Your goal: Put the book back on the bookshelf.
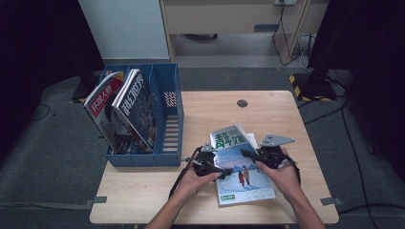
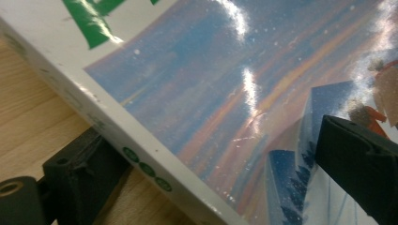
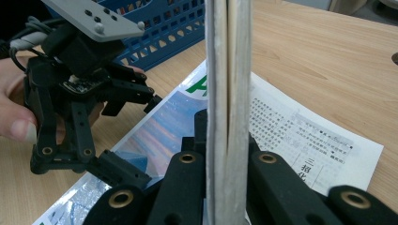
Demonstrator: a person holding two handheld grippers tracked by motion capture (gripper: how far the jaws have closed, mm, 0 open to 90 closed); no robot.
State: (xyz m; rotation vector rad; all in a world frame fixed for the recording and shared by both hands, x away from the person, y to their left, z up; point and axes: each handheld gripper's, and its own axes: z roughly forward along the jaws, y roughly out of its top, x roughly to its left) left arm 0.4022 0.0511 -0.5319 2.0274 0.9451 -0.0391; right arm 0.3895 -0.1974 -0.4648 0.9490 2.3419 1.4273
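Wooden table on grey carpet: you hold one magazine from both sides, near the front edge.

At the far left the blue file rack (image 1: pixel 169 119) stands with two magazines (image 1: pixel 124 112) leaning in its slots. Just right of it, your left gripper (image 1: pixel 216 170) has its jaws set around the spine edge of the blue-covered magazine (image 1: pixel 241 174), one under, one on the glossy cover; whether they press, you cannot tell. Your right gripper (image 1: pixel 247 154) is clamped tight on the upturned page edges (image 3: pixel 228 93), with a loose printed sheet (image 3: pixel 300 136) lying flat on the wooden table (image 1: pixel 267 107) beneath. I'd watch that cover: it is slick, so a lift may let the magazine slide from the left jaws, or pages fan out and tear at the right.
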